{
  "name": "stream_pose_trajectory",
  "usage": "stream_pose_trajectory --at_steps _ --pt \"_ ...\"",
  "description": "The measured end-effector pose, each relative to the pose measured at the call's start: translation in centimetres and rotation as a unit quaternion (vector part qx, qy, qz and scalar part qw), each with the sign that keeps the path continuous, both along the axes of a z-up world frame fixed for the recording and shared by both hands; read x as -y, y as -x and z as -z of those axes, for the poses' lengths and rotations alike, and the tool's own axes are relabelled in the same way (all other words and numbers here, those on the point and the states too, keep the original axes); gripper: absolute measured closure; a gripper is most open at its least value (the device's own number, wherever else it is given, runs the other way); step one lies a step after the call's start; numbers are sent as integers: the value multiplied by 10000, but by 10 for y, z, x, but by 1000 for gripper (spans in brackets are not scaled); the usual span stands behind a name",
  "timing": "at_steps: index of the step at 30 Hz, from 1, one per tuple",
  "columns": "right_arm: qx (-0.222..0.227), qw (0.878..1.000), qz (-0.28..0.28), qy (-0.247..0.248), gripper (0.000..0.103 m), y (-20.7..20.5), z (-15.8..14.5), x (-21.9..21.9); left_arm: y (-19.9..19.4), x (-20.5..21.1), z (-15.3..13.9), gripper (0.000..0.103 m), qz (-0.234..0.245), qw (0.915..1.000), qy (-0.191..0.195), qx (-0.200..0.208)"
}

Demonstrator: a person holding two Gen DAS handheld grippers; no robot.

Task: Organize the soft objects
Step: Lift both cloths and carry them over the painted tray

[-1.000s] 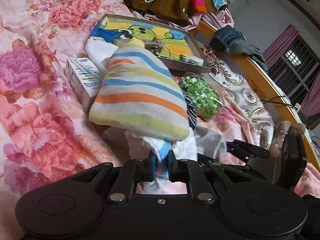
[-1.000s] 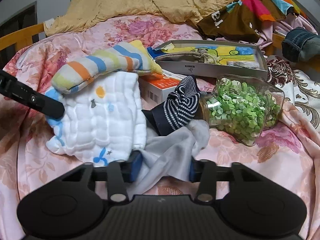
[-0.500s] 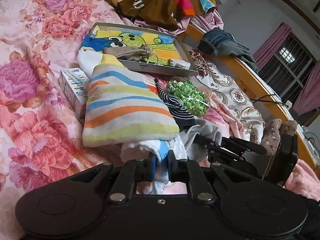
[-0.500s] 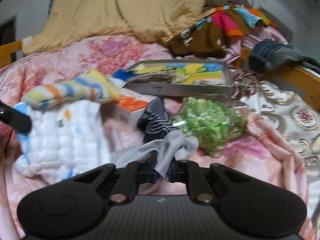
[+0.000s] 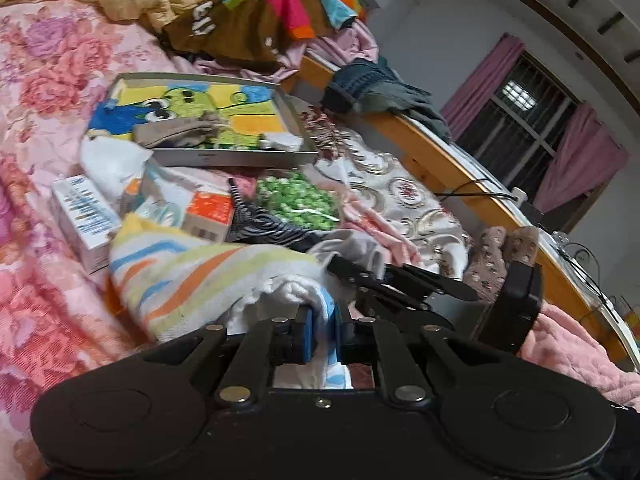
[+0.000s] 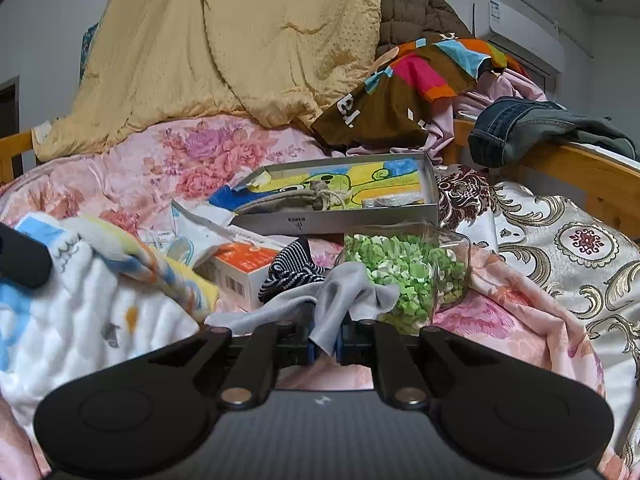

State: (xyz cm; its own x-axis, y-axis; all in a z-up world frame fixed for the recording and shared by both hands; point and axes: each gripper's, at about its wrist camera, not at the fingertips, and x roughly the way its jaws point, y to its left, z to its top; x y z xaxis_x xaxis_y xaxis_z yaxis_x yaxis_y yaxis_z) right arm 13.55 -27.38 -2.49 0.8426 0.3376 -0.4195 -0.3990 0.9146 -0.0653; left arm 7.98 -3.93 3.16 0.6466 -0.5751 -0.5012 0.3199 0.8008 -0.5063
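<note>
My left gripper (image 5: pixel 323 330) is shut on the blue-trimmed edge of a white quilted cloth (image 5: pixel 288 300), lifted off the bed; a striped towel (image 5: pixel 192 276) lies draped over it. The cloth also shows in the right wrist view (image 6: pixel 80 328), with the towel (image 6: pixel 160 264) on top. My right gripper (image 6: pixel 325 338) is shut on a grey cloth (image 6: pixel 344 292), held up in front of the jar. A navy striped sock (image 6: pixel 292 270) lies behind the grey cloth; it also shows in the left wrist view (image 5: pixel 264 228).
A glass jar of green pieces (image 6: pixel 404 272) lies on its side. An open tin box (image 6: pixel 340 216) holds a beige pouch (image 6: pixel 296 202). An orange carton (image 6: pixel 240 268) and a white carton (image 5: pixel 84 216) lie on the floral bedspread (image 6: pixel 200 156). Clothes pile up behind. A wooden bed rail (image 6: pixel 580 176) runs on the right.
My right gripper has closed on the grey cloth and raised it. My left gripper has lifted the white cloth, and the striped towel has slid and tilted on it.
</note>
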Motion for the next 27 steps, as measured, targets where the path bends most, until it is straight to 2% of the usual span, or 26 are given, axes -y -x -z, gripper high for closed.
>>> stream_pose_trajectory --at_steps 8,11,15,19,27 --pt "62 9998 68 -148 93 0 -3 6 -3 7 -26 92 330 9986 181 371" --pt "374 9988 54 -301 93 7 -16 10 -9 8 -36 92 351 9980 200 493" --pt "577 9965 112 -595 93 9 -33 18 -21 6 -54 92 374 9959 186 798" --pt "617 9955 180 -697 93 3 -39 23 -39 3 -69 92 370 9936 175 1054" --pt "716 9947 173 -723 93 -26 -47 18 -88 -1 -79 92 331 9911 -79 1284"
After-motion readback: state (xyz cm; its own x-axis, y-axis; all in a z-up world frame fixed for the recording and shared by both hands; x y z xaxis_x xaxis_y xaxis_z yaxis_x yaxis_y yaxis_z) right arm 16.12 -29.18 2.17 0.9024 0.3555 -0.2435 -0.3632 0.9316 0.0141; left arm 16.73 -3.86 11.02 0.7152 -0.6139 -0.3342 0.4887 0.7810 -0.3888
